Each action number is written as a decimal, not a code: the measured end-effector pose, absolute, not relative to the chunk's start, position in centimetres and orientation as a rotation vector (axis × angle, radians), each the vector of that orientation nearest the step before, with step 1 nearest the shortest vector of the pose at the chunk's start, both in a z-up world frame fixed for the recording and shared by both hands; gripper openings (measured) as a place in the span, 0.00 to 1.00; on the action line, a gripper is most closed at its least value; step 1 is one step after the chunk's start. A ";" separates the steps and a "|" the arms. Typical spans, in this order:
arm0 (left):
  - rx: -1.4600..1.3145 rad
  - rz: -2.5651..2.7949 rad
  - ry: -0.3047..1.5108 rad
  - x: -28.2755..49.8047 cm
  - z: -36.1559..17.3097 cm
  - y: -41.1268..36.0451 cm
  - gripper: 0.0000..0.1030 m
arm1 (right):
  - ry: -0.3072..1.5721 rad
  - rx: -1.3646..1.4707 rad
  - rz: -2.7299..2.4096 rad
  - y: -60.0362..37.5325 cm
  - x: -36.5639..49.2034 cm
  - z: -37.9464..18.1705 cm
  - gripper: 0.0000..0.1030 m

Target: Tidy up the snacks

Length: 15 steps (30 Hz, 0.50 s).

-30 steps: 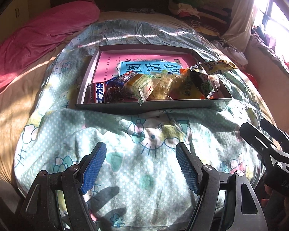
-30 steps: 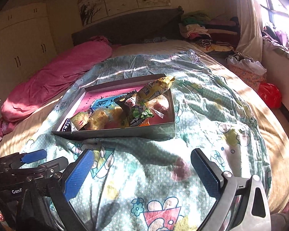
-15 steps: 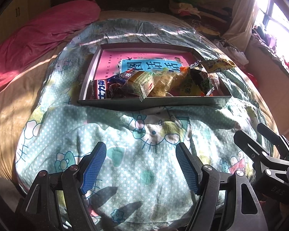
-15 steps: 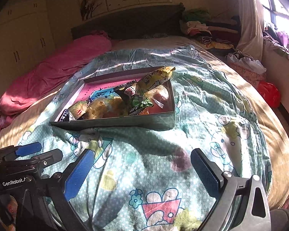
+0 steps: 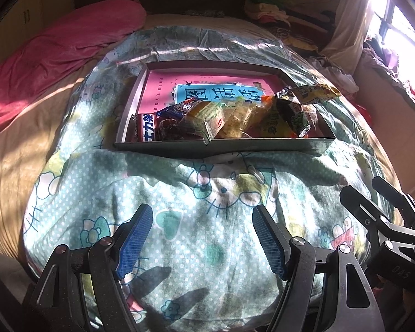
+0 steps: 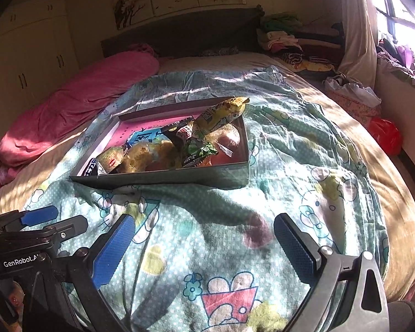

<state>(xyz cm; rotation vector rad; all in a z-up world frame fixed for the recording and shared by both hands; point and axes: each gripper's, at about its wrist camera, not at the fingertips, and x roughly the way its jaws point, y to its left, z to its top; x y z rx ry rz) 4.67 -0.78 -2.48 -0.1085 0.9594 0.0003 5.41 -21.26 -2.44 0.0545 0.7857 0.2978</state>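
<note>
A shallow grey box (image 5: 224,145) (image 6: 163,179) with a pink lining lies on a teal cartoon-print quilt on the bed. Several wrapped snacks are piled along its near side, among them a red and white bar (image 5: 148,127), a yellow-green pack (image 5: 207,119) and a long yellow pack (image 6: 221,113) leaning on the right rim. My left gripper (image 5: 202,238) is open and empty over the quilt, well short of the box. My right gripper (image 6: 204,238) is open and empty too, to the right of the left one (image 6: 38,218).
A pink blanket (image 6: 77,102) lies along the bed's left side. Folded clothes (image 6: 285,38) are stacked by the dark headboard. A curtain and bright window are at the right. A red bag (image 6: 384,135) sits beside the bed. White wardrobe doors stand at far left.
Both grippers have drawn back slightly from the box and shifted a little; both stay open and empty. The snacks and box have not moved.
</note>
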 end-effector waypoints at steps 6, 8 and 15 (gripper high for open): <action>-0.106 0.002 0.962 4.7 -2.5 -0.8 0.74 | 0.775 0.053 0.297 -21.3 5.3 -2.2 0.98; -0.105 0.002 0.962 4.8 -2.6 -0.8 0.74 | 0.775 0.052 0.297 -21.3 5.3 -2.2 0.98; -0.097 0.014 0.963 4.9 -2.8 -0.8 0.74 | 0.766 0.040 0.299 -21.2 5.2 -2.0 0.98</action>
